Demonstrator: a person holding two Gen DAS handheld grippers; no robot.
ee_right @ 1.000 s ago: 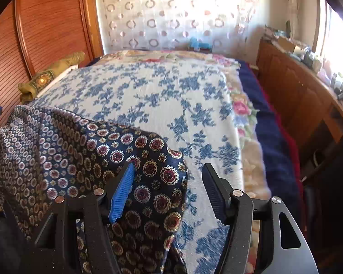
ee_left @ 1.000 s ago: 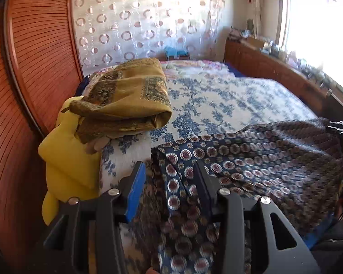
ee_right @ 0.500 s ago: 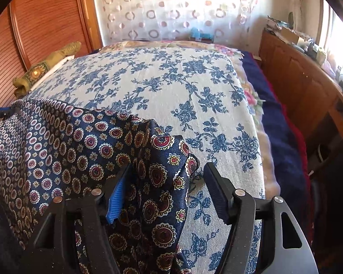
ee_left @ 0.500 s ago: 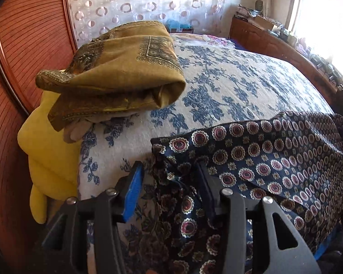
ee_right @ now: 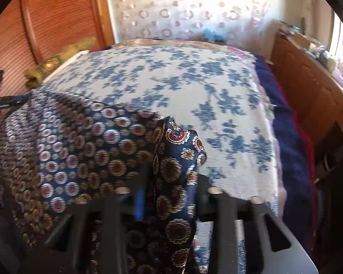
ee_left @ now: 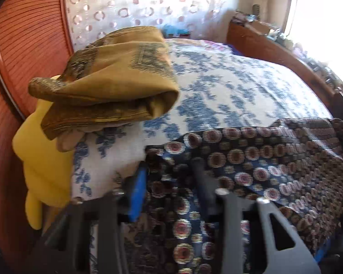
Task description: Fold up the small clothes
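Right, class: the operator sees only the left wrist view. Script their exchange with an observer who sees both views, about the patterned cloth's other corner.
Operator: Has the right gripper got its corner?
Observer: Yes. The right gripper has just been closing, and it pinches a bunched corner of the patterned cloth.
Operator: What lies beyond that corner?
Observer: A dark blue blanket runs along the edge of the floral bedspread.

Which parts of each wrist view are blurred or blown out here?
Left wrist: the gripper and scarf are motion-smeared; the window at upper right is blown out. Right wrist: the gripper is blurred, the scarf corner sharper; glare washes the curtain.
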